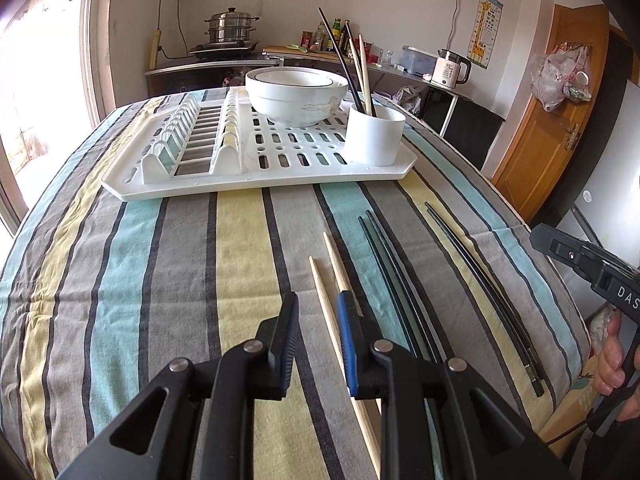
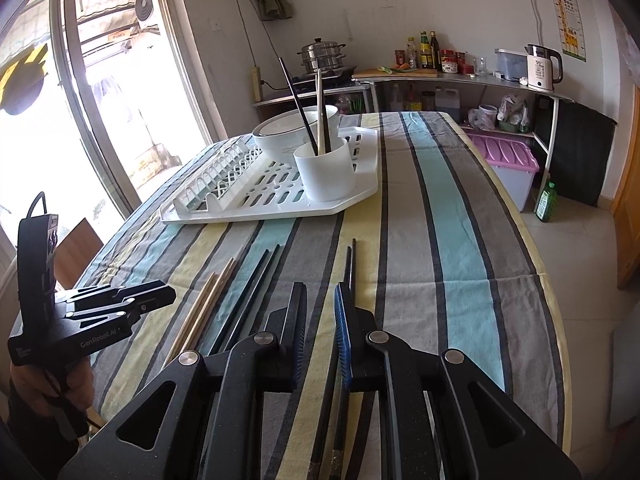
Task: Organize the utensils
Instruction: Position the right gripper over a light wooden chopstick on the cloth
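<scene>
On the near half of a surface covered by a striped cloth (image 1: 160, 260): three pairs of chopsticks, lying flat, roughly parallel, pointing away towards a white dish rack (image 1: 256, 176). From left to right in the left wrist view: a pale wooden pair (image 1: 335, 258), a dark greenish pair (image 1: 380, 248), then a black pair (image 1: 460, 248), set a little apart from the others.

Just above the wooden pair: the left claw (image 1: 319, 304), tilted downward, jaws narrowly parted, nothing pinched between them. One wooden stick visible through the gap, the other passing under the blue-padded finger. Cannot tell whether the tips touch the cloth.

Over the black pair, seen from the right wrist: the right claw (image 2: 321, 296), also angled down, jaws at a narrow gap, gripping nothing. Black sticks running beneath its blue-padded finger and out towards the rack.

At the far end of the cloth, on the rack: stacked white bowls (image 1: 292, 100) and, just beside them at the rack's right corner, a white cup (image 1: 374, 136) holding several upright chopsticks (image 1: 340, 52), both dark and wooden, leaning at slight angles.

At the edge of each view: the other claw, held by a hand (image 1: 612, 360) on its black handle.
</scene>
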`<state>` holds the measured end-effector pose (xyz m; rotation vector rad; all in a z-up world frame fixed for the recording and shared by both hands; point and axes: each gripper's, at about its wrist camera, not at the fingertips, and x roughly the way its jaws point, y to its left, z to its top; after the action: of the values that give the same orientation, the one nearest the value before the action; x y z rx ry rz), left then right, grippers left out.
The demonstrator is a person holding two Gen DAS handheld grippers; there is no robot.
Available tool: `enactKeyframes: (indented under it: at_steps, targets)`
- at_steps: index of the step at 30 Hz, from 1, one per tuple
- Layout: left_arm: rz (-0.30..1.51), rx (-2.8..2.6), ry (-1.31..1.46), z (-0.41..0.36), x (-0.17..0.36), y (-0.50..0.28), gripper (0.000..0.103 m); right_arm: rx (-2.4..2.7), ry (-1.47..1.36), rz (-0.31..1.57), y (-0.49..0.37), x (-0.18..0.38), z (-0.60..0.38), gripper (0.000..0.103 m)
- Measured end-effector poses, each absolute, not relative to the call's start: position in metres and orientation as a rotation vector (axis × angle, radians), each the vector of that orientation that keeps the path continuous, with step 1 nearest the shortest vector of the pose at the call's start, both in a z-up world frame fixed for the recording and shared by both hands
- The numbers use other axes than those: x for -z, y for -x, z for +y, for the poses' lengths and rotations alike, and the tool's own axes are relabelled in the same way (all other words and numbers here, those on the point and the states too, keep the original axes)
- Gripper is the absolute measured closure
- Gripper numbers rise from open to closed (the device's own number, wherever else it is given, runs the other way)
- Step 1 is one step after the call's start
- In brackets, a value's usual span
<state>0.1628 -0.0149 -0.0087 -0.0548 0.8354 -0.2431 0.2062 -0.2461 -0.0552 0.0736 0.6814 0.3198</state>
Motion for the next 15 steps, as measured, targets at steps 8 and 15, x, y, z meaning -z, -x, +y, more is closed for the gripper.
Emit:
enactKeyframes:
  at_steps: [8,15]
  targets:
    - [0.878,0.25,0.06,-0.018,0.018,-0.178,0.081,-0.312,-0.061,0.721,-0.227,0.064,-0.251,0.088]
    - [0.906,0.242,0.054,-0.019,0.025,-0.187,0.081,-0.302,-0.034,0.785,-0.257,0.078,-0.252,0.088]
